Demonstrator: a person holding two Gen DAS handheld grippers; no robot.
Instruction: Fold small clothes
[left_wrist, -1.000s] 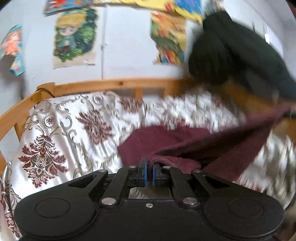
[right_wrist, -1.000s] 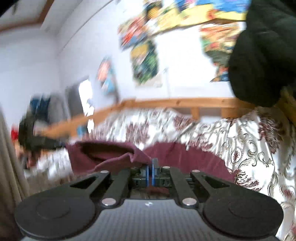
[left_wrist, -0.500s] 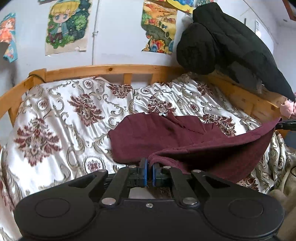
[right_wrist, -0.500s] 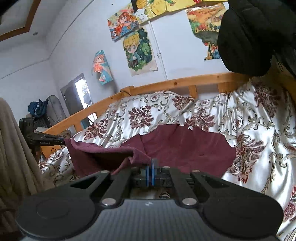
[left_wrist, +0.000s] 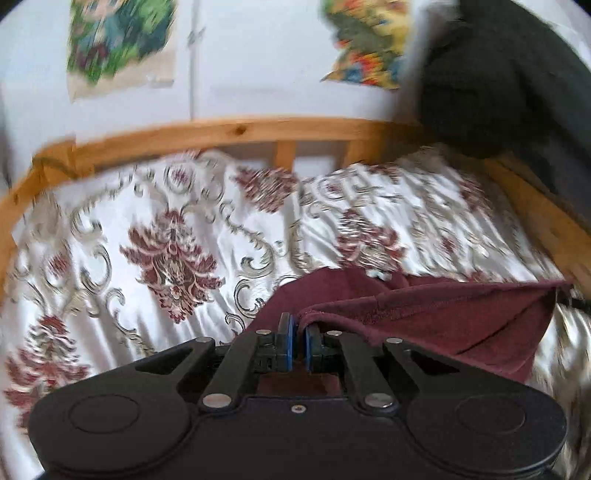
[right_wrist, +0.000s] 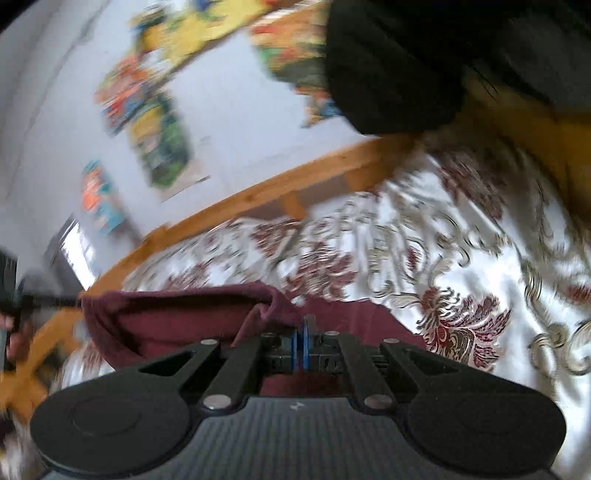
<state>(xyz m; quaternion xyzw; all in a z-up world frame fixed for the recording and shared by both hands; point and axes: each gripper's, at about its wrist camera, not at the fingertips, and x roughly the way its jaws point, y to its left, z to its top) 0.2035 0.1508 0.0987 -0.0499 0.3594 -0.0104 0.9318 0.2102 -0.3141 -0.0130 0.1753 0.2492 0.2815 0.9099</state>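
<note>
Wall posters (left_wrist: 122, 44): motion-blurred, top edge crops them, figures unreadable. Dark coat (left_wrist: 517, 81): cut at right edge, shape unclear. Maroon garment (left_wrist: 424, 314): near hem hidden behind the left gripper (left_wrist: 297, 345). Bedspread (right_wrist: 480, 258): pattern smeared toward the bed's far rail. Left-edge clutter: indistinct.

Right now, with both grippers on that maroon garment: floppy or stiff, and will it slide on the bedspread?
Likely floppy: the maroon garment sags between the left gripper and the right gripper. Probably light, since a pinched hem carries it. It may slide easily; the bedspread looks satiny.
</note>
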